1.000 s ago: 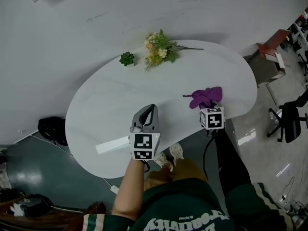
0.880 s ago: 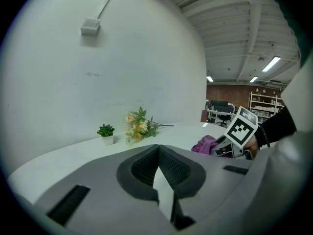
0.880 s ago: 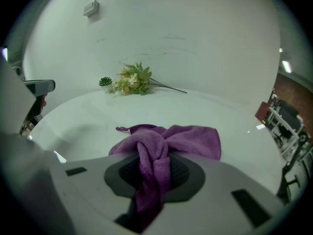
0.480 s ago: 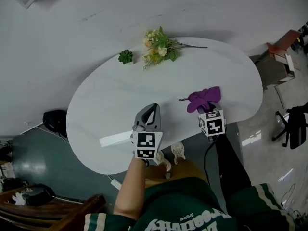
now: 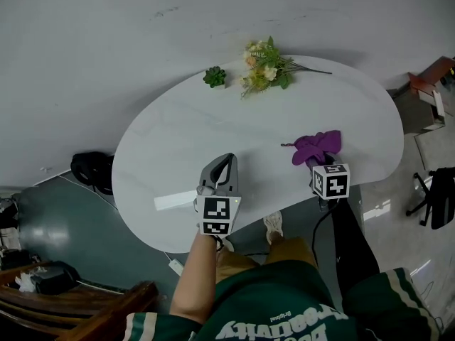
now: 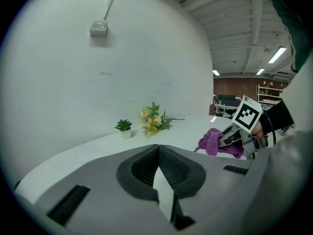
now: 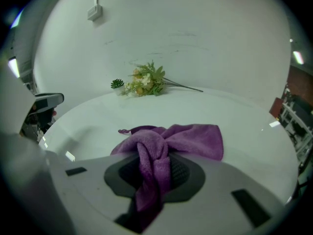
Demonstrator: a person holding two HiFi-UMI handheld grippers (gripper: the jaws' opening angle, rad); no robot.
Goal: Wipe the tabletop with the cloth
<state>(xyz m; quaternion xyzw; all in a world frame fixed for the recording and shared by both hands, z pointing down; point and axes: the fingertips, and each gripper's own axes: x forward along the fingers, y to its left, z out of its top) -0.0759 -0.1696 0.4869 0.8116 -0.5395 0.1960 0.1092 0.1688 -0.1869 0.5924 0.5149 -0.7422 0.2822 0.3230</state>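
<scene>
Pinching the purple cloth (image 5: pixel 318 146) with the right gripper (image 5: pixel 318 164) at the white table's (image 5: pixel 178 133) right near side. Holding the left gripper (image 5: pixel 225 163) pressed together, empty, over the near middle.

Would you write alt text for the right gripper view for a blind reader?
The right gripper is shut on a purple cloth that spreads onto a white table; flowers and a small plant sit near its far edge.
</scene>
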